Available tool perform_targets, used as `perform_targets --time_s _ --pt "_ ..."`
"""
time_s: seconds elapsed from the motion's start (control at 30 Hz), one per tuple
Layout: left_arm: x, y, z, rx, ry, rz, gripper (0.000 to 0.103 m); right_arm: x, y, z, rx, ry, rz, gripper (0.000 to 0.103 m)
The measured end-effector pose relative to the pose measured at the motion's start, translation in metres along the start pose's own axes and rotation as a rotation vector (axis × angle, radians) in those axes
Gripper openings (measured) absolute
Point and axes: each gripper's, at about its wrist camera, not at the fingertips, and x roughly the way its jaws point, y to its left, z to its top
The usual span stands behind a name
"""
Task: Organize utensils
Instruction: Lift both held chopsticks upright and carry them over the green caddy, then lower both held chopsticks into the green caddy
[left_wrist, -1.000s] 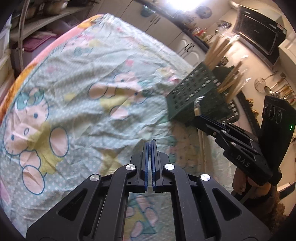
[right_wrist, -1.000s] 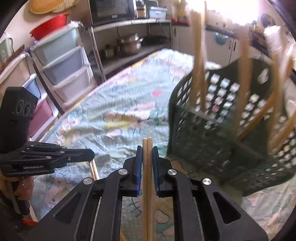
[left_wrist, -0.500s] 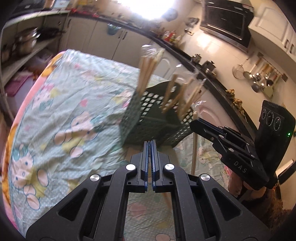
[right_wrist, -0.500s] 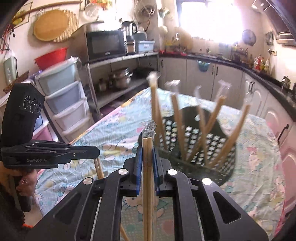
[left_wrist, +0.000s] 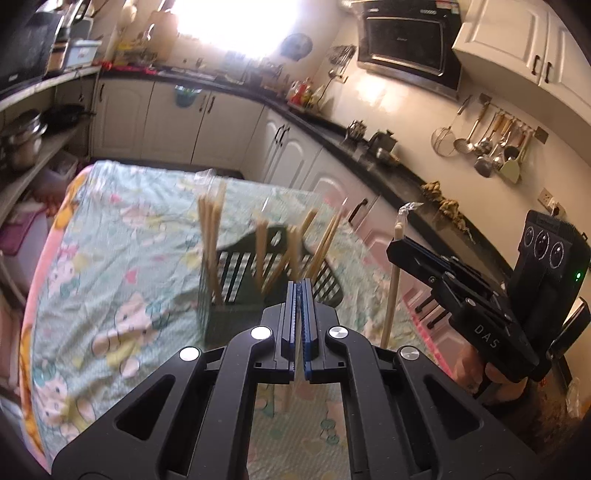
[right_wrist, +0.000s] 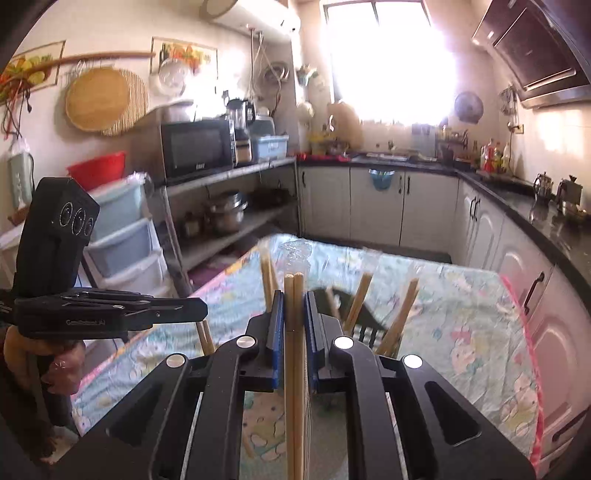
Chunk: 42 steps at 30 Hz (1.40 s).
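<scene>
The right hand-held gripper (right_wrist: 294, 325) is clamped on a pair of chopsticks (right_wrist: 294, 369) with a clear wrapper at the tips, held upright above the near edge of the worktop (left_wrist: 110, 266). The left hand-held gripper (left_wrist: 298, 314) is closed with nothing between its fingers. In the last second both have risen and pulled back from the green basket (left_wrist: 236, 291): a moment ago the basket filled the right view close up, and now it stands well ahead, near the middle of the cloth-covered worktop, with several other chopstick pairs (left_wrist: 210, 236) leaning upright inside. The held pair has not gone in yet; this looks like lining up from above for a downward drop into the basket, so the task seems mostly done.
</scene>
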Motion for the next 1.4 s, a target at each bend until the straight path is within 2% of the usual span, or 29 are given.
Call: perform_targets --time_s 0.43,0.7,0.87,1.07,1.4 --pt "-0.03 -0.033 0.082 0.101 -0.154 0.023 0.0 -0.01 -0.03 0.058 0.049 -0.191 -0.059 0.011" --pt "-0.039 -0.038 0.12 0.148 -0.218 0.115 0.001 -0.004 -0.038 0.082 0.054 -0.254 -0.086 0.011" --pt "-0.035 -0.03 0.128 0.168 -0.236 0.179 0.001 0.003 -0.042 0.088 0.056 -0.297 -0.102 0.011" --pt "-0.022 -0.019 0.121 0.158 -0.234 0.196 0.001 0.018 -0.046 0.082 0.03 -0.323 -0.155 0.011" --pt "0.013 -0.003 0.092 0.14 -0.213 0.2 0.001 0.05 -0.063 0.043 0.071 -0.268 -0.177 0.011"
